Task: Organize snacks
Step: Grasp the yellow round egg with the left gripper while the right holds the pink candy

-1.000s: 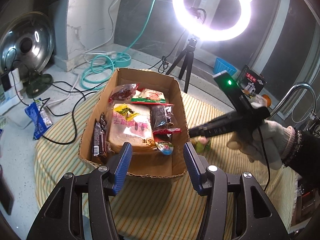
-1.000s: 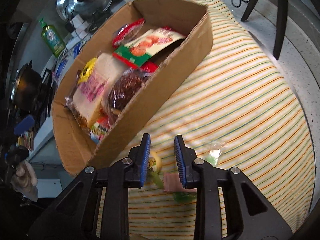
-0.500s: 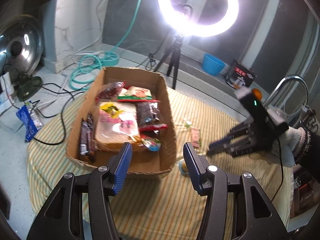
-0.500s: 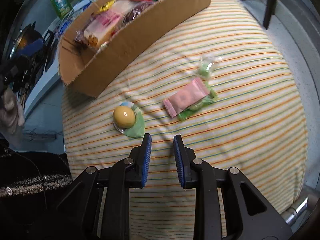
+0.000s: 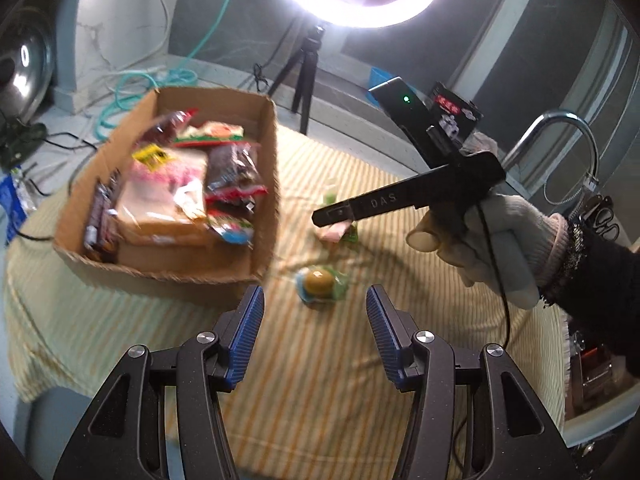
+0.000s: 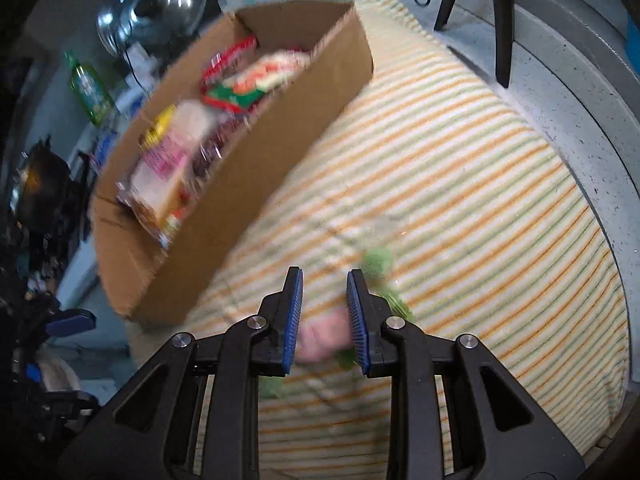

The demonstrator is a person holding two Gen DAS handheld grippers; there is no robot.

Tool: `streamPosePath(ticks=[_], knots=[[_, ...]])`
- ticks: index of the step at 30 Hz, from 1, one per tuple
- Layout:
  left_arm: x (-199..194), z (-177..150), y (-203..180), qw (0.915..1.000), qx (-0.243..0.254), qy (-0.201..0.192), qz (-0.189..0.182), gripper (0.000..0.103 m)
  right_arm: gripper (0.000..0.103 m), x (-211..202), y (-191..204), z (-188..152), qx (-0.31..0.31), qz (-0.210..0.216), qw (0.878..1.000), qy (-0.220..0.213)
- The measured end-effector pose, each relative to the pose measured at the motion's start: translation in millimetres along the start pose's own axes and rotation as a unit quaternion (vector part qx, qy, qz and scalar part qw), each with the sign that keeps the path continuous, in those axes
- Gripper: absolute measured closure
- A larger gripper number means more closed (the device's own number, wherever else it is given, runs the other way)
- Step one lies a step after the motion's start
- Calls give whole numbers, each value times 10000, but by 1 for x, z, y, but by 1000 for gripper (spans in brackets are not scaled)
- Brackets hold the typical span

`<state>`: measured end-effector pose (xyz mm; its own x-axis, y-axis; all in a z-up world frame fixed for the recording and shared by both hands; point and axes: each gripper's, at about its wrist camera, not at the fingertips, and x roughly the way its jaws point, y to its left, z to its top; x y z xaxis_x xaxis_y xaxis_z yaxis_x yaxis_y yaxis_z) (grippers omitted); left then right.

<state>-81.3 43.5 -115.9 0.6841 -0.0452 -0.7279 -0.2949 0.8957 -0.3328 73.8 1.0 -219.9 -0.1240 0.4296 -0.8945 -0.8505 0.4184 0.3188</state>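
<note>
A cardboard box full of packed snacks stands on the striped cloth; it also shows in the right wrist view. A round yellow snack in a green wrapper lies just ahead of my open, empty left gripper. My right gripper is open, low over a pink packet that lies between its fingers, with green wrappers beside it. In the left wrist view the right gripper hangs over the pink packet.
A ring light on a tripod stands behind the cloth. A tap and a gloved hand are at the right. A metal pot lid and a green bottle are beyond the box.
My right gripper has come back down toward the box and now straddles the pink packet. My left gripper has shifted right, so the yellow snack lies ahead of it.
</note>
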Motion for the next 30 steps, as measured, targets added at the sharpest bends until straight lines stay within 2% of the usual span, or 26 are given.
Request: streamPosePath(ticks=[5,10,14,17,18,23,25,28,30], knots=[[18,-11,-11,9998,81,148,-83,51,78,-14,-10,-34,-151,-217,9995,160],[39,-17,-22,9990,325,294,33,51,78,-30,-30,-61,-79,-334,9991,265],[48,-16,-23,9985,418,306,149,51,78,-50,-47,-79,146,-469,9988,51],[53,-14,-24,9982,481,298,218,51,78,-62,-39,-89,-45,-202,9995,-237],[54,-15,-25,9980,511,293,243,51,78,-63,-35,-92,-206,-286,9990,-269],[62,-14,-29,9976,563,297,269,51,78,-41,-11,-89,-930,-734,9929,-76],[66,-13,-29,9976,548,301,295,51,78,-37,-8,-84,-1016,-961,9901,-125],[68,-13,-28,9976,522,281,364,51,76,-36,-25,-70,-564,-866,9944,-233],[70,-12,-27,9973,525,277,429,51,76,-38,-38,-65,-305,-955,9945,-312]])
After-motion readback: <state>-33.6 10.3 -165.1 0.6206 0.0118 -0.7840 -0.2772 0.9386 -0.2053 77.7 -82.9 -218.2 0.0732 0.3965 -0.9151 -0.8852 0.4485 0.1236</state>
